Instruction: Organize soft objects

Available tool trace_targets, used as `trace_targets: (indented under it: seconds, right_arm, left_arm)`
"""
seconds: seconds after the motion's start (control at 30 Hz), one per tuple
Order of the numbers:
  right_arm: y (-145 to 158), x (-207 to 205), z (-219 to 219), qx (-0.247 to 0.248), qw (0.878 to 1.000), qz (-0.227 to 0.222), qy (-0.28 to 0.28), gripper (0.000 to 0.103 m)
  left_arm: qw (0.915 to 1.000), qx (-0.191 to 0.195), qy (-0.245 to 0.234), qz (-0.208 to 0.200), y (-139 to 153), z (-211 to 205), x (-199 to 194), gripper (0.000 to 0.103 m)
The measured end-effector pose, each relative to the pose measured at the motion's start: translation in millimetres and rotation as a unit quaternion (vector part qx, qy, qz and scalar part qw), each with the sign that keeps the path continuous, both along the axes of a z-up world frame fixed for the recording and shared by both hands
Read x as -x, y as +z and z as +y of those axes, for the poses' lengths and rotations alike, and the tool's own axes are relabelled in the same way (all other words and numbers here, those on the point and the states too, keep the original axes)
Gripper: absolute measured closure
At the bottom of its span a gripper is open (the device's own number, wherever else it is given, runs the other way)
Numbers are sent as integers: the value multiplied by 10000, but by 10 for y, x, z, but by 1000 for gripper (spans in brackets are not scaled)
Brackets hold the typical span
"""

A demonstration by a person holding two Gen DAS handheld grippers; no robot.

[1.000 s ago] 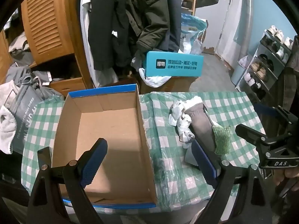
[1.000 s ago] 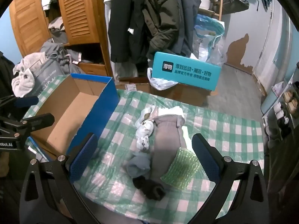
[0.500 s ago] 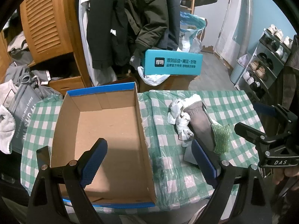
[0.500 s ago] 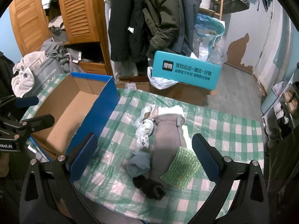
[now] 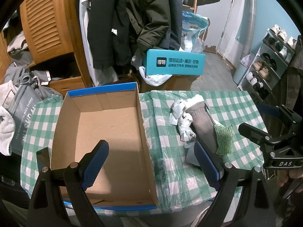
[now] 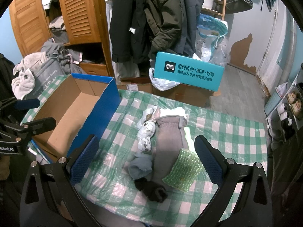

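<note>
Both the left gripper and right gripper hang released and empty; the soft pile lies right of the empty cardboard box, so the right should descend on one item only, pinching mid-fabric.

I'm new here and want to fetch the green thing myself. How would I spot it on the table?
Find the checked tablecloth to the right of the open cardboard box. The pile of soft things lies there, and the green sponge leans on the grey garment. It alone is bright green and bumpy.
</note>
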State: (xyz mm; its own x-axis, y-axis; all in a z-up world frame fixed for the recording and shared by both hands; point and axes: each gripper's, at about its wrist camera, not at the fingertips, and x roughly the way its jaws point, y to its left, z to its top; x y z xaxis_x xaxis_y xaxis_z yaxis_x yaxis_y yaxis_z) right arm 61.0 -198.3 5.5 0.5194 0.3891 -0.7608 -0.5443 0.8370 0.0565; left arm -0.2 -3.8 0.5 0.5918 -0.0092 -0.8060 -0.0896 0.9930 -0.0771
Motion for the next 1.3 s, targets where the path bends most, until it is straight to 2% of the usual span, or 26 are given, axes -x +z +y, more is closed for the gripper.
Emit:
trace_targets:
  seconds: [1.13, 1.3]
  right_arm:
    - [-19, -17, -51, 13, 10000, 15, -17, 3]
    - [-75, 51, -191, 11, 10000, 28, -44, 3]
  left_arm:
    - [10000, 0, -14, 23, -8, -18, -3, 10]
    - [10000, -19, -46, 25, -19, -42, 15, 10]
